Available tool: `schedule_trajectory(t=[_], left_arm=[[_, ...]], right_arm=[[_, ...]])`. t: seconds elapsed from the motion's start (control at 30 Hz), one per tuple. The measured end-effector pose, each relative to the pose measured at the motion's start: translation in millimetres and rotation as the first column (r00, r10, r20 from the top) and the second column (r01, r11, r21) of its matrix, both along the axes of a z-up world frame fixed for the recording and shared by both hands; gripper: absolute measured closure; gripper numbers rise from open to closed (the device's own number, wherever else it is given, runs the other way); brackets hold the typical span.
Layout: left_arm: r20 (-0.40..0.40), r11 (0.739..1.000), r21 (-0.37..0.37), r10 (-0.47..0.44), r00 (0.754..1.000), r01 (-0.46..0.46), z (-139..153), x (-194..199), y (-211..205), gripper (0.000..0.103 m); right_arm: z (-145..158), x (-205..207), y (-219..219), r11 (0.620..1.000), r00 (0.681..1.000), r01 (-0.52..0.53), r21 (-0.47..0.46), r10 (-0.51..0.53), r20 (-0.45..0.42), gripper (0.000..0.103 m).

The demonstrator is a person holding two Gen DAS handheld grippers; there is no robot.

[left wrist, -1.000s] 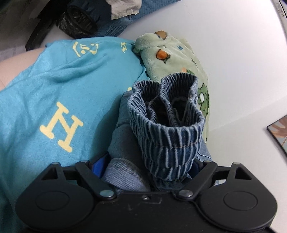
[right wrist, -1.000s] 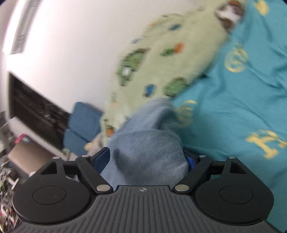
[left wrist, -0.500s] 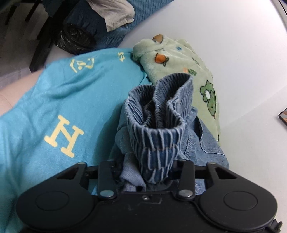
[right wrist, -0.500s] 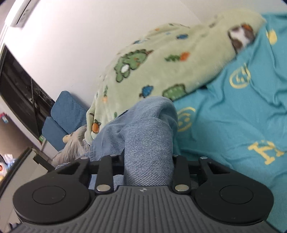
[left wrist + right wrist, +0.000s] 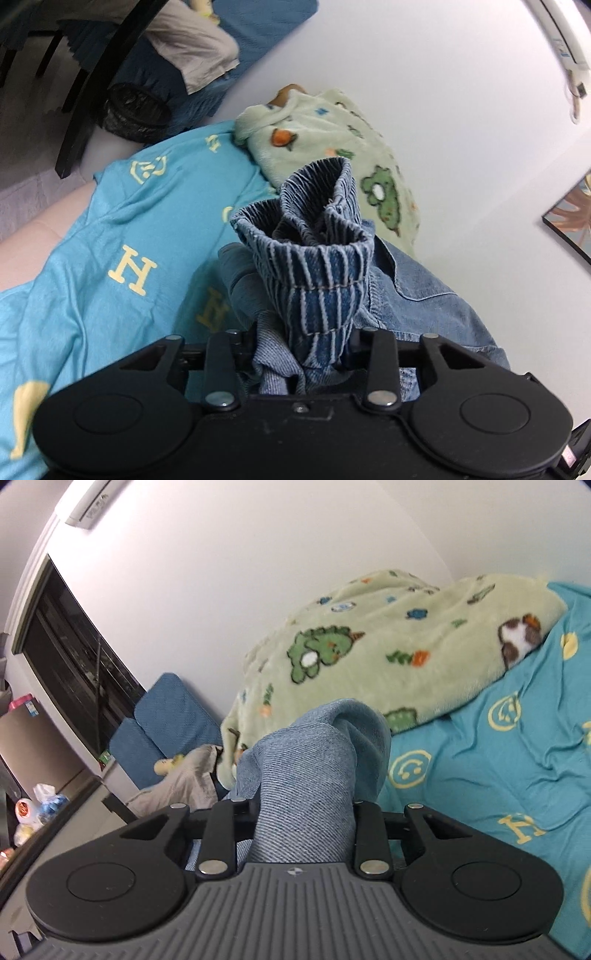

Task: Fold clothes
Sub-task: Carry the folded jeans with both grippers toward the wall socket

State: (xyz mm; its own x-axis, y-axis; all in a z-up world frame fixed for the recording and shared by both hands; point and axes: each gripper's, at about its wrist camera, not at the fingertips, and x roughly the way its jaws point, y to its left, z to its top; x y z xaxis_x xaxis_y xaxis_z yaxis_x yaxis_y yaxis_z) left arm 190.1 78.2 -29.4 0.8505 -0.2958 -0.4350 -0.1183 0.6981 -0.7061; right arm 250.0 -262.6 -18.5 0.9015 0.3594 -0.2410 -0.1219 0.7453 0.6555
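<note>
A blue denim garment is held by both grippers above a bed. My left gripper [image 5: 303, 343] is shut on its ribbed elastic waistband [image 5: 314, 258], which bunches up in front of the camera; the rest of the denim [image 5: 424, 291] hangs to the right. My right gripper [image 5: 303, 819] is shut on a smooth fold of the same denim [image 5: 314, 775]. The fingertips of both grippers are hidden by the cloth.
A turquoise sheet with yellow prints [image 5: 110, 251] [image 5: 498, 757] covers the bed. A light green dinosaur-print fleece blanket [image 5: 332, 147] [image 5: 388, 646] lies along the white wall. A blue cushion and beige cloth [image 5: 173, 738] lie beyond, with a dark chair [image 5: 92, 92] and a picture frame [image 5: 569, 221].
Both grippers closed on the denim and lifted it; the views have tilted up, showing more wall and room. The denim hangs out further to the right of the left gripper.
</note>
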Motion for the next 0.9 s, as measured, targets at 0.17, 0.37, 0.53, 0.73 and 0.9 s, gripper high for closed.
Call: schedule_trajectory(t=[0.17,0.37,0.53,0.73,0.9], left_arm=[[0.020,0.999,0.031,-0.035,0.999,0.034,31,-25,-19,0.069],[0.050,0.996,0.045,-0.083,0.995,0.080,70,-52,-42,0.069],[0.081,0.994,0.044,-0.105,0.991,0.101,97,-72,-62,0.069],[0.100,0.991,0.034,-0.134,0.986,0.131,125,-89,-87,0.069],[0.108,0.986,0.046,-0.163,0.981,0.159,143,-102,-110,0.069]], right_arm=[[26,-33,-13,1.000,0.999,0.028,0.002,-0.028,0.020,0.073],[57,-73,-36,0.998,0.997,0.069,0.005,-0.069,0.044,0.073],[85,-103,-56,0.995,0.992,0.099,0.010,-0.100,0.077,0.073],[116,-130,-79,0.991,0.987,0.134,0.000,-0.133,0.091,0.073],[128,-154,-100,0.988,0.982,0.157,0.001,-0.156,0.110,0.073]])
